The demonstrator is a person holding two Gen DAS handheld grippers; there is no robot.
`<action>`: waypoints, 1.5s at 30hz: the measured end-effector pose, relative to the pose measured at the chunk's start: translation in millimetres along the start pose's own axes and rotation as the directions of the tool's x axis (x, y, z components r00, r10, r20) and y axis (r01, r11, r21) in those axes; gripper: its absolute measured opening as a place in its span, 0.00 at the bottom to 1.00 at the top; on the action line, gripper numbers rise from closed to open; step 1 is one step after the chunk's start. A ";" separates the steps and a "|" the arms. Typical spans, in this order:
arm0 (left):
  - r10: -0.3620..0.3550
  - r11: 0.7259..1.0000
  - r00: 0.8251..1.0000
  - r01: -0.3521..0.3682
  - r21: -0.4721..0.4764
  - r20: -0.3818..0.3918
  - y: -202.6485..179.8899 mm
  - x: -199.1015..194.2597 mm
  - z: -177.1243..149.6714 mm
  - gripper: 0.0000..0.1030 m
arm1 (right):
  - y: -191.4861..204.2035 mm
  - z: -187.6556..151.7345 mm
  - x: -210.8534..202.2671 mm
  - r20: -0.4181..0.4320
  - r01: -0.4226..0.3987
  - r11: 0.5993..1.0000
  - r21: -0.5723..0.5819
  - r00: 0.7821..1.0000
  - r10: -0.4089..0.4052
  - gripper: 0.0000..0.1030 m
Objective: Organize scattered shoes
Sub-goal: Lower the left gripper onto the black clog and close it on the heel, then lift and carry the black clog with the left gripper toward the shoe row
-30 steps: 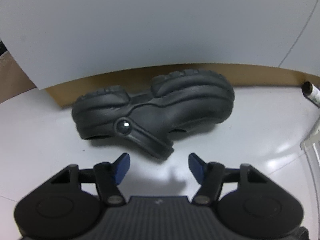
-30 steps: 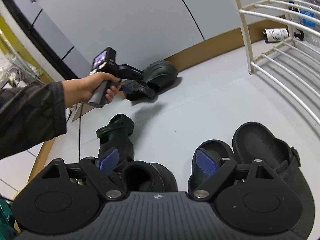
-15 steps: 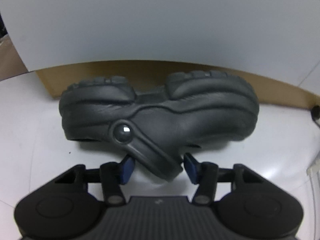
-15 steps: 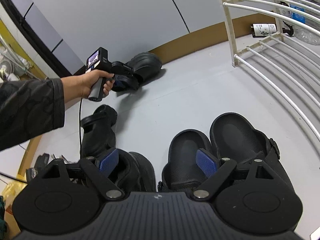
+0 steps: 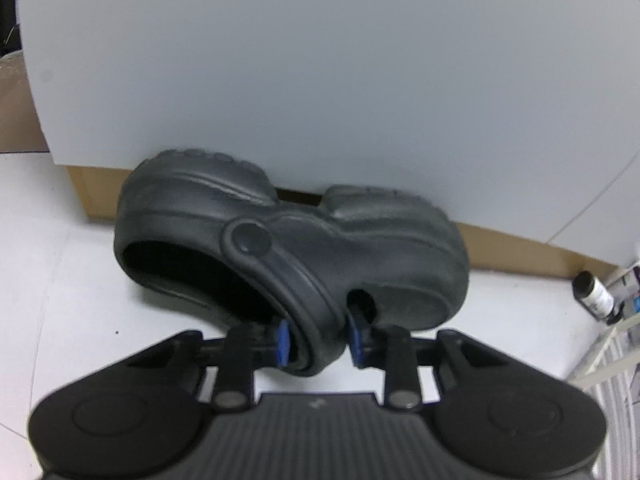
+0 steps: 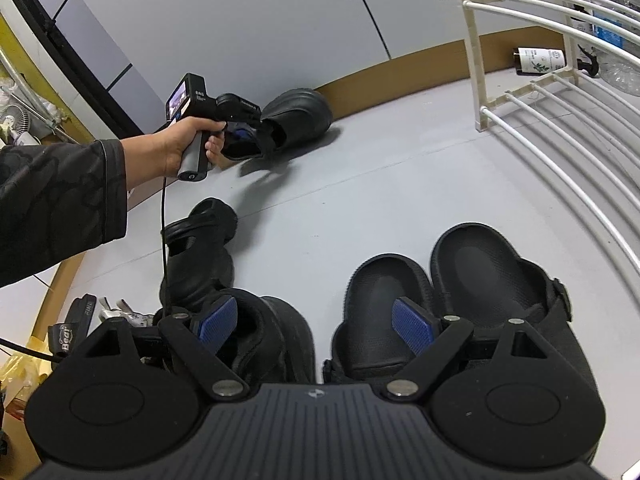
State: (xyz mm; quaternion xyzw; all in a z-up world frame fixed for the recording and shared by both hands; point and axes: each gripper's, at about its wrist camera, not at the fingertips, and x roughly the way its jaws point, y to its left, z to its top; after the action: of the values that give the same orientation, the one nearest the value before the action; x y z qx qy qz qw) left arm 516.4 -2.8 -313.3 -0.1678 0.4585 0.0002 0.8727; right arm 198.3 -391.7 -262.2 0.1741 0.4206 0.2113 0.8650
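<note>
Five black clogs (image 6: 298, 122), one white wire rack (image 6: 560, 92), two bottles (image 6: 538, 60).

Matt rubbery black clog (image 5: 320, 248) on smooth, faintly glossy floor (image 6: 400, 168).

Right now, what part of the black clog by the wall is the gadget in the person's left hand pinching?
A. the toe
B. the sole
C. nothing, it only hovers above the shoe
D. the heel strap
D. In the left wrist view the left gripper has its blue-padded jaws closed on either side of the black clog's heel strap, which runs down from the round rivet.
</note>
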 end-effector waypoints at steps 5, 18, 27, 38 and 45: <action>-0.018 0.999 1.000 0.018 0.031 -0.001 -1.3 -35.0 21.6 0.18 | 12.0 2.5 7.3 0.015 -0.019 1.000 0.017 1.000 0.019 0.86; 0.076 0.997 0.996 -0.074 -0.039 0.049 84.6 -128.8 38.1 0.16 | 57.4 10.7 29.7 0.054 -0.091 0.995 0.032 0.994 0.090 0.86; 0.114 0.986 0.988 -0.101 -0.134 0.100 161.2 -189.9 25.6 0.16 | 92.3 10.9 45.5 0.050 -0.123 0.992 0.005 0.991 0.123 0.86; 0.146 0.965 0.984 -0.118 -0.235 0.104 225.4 -206.3 -6.8 0.16 | 128.9 0.3 62.1 0.001 -0.130 0.991 -0.040 0.991 0.131 0.86; 0.147 0.942 0.984 -0.110 -0.317 0.095 261.8 -222.1 -25.1 0.16 | 151.7 2.2 69.9 -0.044 -0.149 0.984 -0.097 0.988 0.145 0.86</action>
State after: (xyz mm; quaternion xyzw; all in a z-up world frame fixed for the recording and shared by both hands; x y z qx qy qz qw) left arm 327.2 271.0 -225.3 -0.2724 0.4105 0.1394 0.8589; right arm 205.8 -227.2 -234.0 0.1574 0.4113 0.2984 0.8468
